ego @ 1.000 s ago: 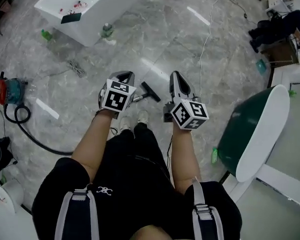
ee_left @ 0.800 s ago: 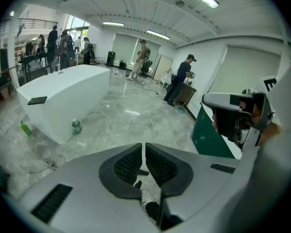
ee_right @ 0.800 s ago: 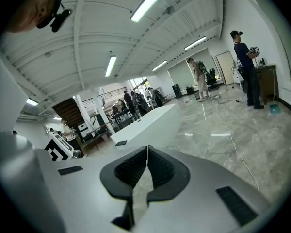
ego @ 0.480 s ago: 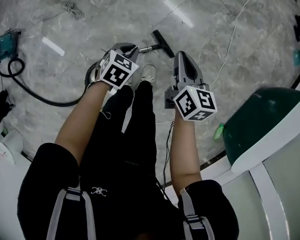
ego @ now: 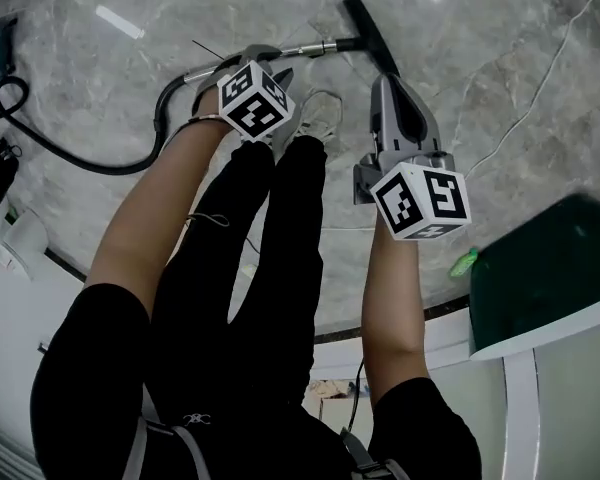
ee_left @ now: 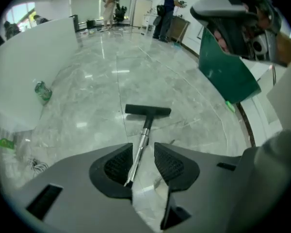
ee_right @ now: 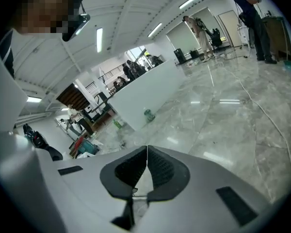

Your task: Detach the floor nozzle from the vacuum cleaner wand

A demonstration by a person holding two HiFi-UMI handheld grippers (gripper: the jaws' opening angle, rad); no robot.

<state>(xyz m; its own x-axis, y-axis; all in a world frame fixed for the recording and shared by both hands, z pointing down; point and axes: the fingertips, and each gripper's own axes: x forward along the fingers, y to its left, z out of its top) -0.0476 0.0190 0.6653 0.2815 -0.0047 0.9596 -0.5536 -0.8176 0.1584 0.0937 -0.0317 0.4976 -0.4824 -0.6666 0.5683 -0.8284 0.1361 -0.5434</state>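
Grey marble floor (ego: 500, 98) under the wand (ee_left: 144, 136). Was opening left gripper (ee_left: 143, 152) jaws astride wand, pads clear; held right gripper (ee_right: 147, 153) jaws together, empty, near wand's floor nozzle (ee_left: 148, 111).

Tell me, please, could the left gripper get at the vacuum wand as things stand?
Probably yes: the left gripper is opening its jaws, the wand shows between them, untouched, nothing blocking.

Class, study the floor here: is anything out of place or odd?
Yes. A green bottle sits on the floor beside the white counter, and a tangled cord lies loose nearby. Both look like clutter left on a walkway.
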